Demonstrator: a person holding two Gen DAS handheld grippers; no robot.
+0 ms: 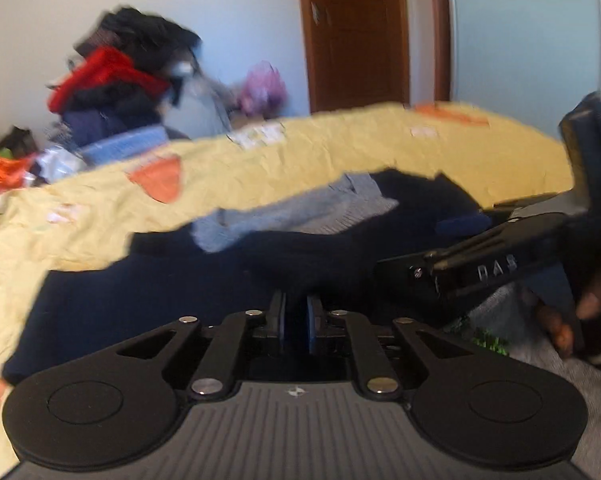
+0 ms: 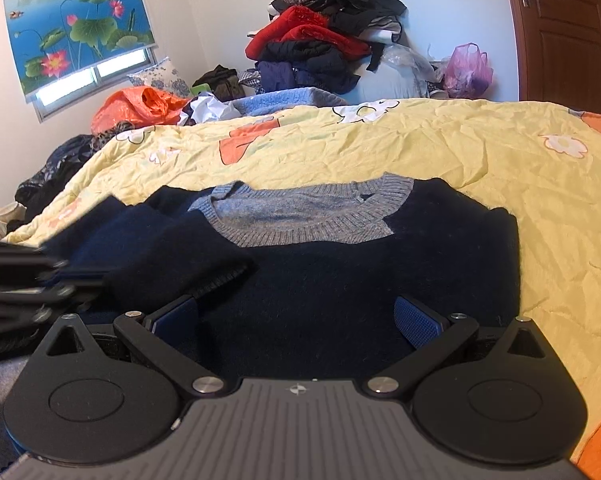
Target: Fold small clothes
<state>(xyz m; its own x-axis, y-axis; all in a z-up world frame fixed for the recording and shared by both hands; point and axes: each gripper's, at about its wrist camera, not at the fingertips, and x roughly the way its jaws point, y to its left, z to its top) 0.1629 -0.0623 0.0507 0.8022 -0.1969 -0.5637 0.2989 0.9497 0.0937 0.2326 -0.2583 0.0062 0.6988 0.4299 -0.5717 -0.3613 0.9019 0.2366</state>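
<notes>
Left wrist view, sweater: the navy sweater (image 1: 204,280) with its grey collar (image 1: 284,210) lies across the centre of the frame on the yellow bedspread (image 1: 340,148); the picture is blurred.
Left wrist view, left gripper: the left gripper (image 1: 296,320), at lower centre, has its blue pads drawn nearly together on a dark fold of the sweater, which appears pinched between them.
Left wrist view, right gripper: it enters from the right edge as a black body; its tips are not readable here.
Right wrist view, sweater: collar in the upper centre, body spread flat below it, one sleeve (image 2: 172,248) laid across the chest at centre left.
Right wrist view, right gripper: the right gripper (image 2: 298,318), at lower centre, has its pads wide apart, poised over the lower body and holding nothing.
Right wrist view, left gripper: a blurred black shape at the left edge, beside the folded sleeve.
Right wrist view, background: clothes pile (image 2: 324,36) at upper centre, well apart from the work.
Step in hand (judgement): a fold along the sweater's left side.
Technique (judgement): keep the pinch firm, carry the fabric low and level, and pin the body with the free gripper so the collar stays centred.
</notes>
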